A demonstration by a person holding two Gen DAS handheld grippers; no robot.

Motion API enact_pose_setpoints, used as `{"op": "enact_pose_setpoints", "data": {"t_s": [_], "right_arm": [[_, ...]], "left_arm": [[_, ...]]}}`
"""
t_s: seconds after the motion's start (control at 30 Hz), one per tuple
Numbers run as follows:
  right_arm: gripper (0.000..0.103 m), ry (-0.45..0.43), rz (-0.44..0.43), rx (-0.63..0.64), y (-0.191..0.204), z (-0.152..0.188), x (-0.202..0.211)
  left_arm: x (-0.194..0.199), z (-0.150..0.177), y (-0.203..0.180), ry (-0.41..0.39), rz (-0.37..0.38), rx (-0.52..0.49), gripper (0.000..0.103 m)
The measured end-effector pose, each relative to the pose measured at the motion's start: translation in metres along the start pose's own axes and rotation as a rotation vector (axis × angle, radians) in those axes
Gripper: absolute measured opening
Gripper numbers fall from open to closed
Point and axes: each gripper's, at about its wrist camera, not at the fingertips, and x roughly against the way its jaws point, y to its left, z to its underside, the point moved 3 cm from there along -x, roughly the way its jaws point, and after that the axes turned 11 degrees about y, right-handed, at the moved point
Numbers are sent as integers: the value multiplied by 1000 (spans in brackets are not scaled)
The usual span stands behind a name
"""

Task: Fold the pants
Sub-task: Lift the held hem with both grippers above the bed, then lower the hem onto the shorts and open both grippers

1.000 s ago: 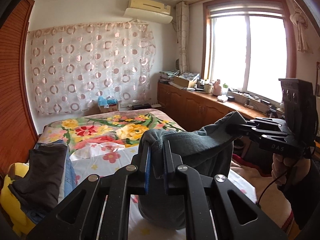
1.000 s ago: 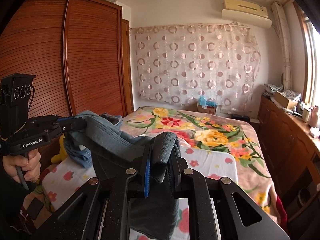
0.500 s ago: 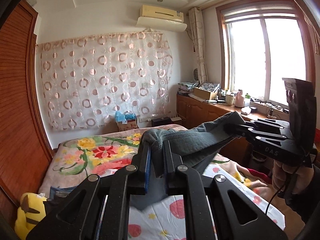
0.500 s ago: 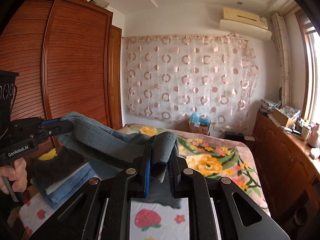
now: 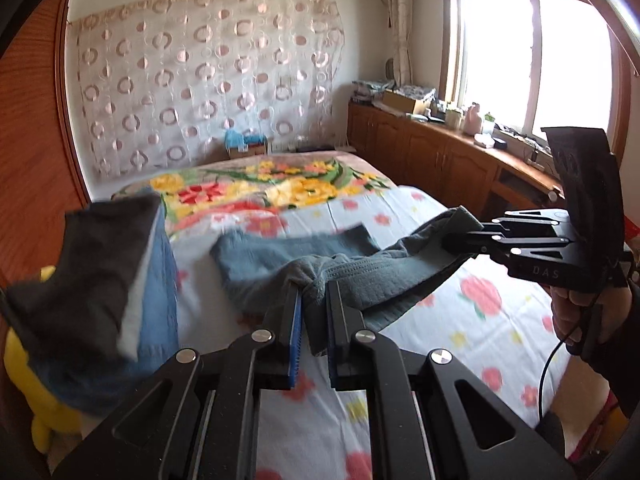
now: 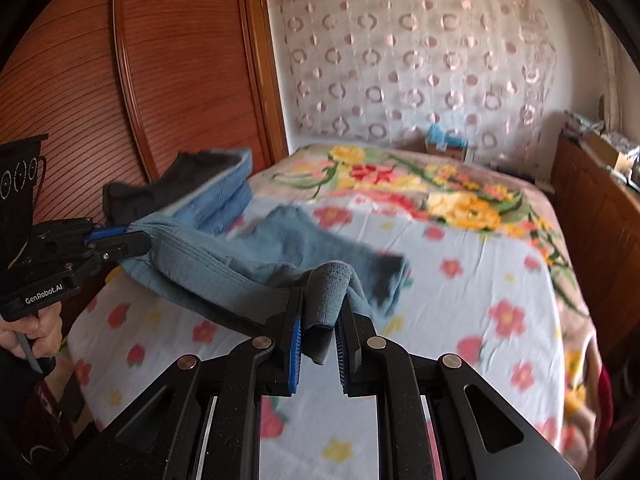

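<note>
Pants [image 5: 288,260] now draped onto bed [image 5: 460,320] | left gripper [image 5: 313,312], right gripper [image 6: 318,320] clenched on waistband | lay flat, keep 2 corners level.

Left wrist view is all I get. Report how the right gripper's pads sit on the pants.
Observer: The right gripper is shut on a bunched fold of the grey-blue pants; a short end hangs below.
Operator: Say what holds the left gripper.
Observer: A hand grips its handle; the left gripper is shut on the pants' edge.
Operator: Name what stands behind it.
Observer: A tall wooden wardrobe with slatted doors.
</note>
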Motion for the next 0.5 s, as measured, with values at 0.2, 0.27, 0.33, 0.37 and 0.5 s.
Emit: {"op": "enact_pose_setpoints", "data": {"t_s": [0.2,0.27,0.33,0.37,0.5], "right_arm": [[15,62,-11,-19,14,35,1],[15,70,-14,-28,13,47,5],[15,83,-23,-36,14,52,4],[15,88,-22,-39,15,54,3],[15,106,-28,-59,14,60,-5]], "left_arm": [[0,40,-11,61,26,31,11],[-3,47,-11,78,41,48,11],[-5,52,-11,89,48,61,11],[-6,55,-10,93,53,70,11],[-12,64,-9,116,56,84,11]]}}
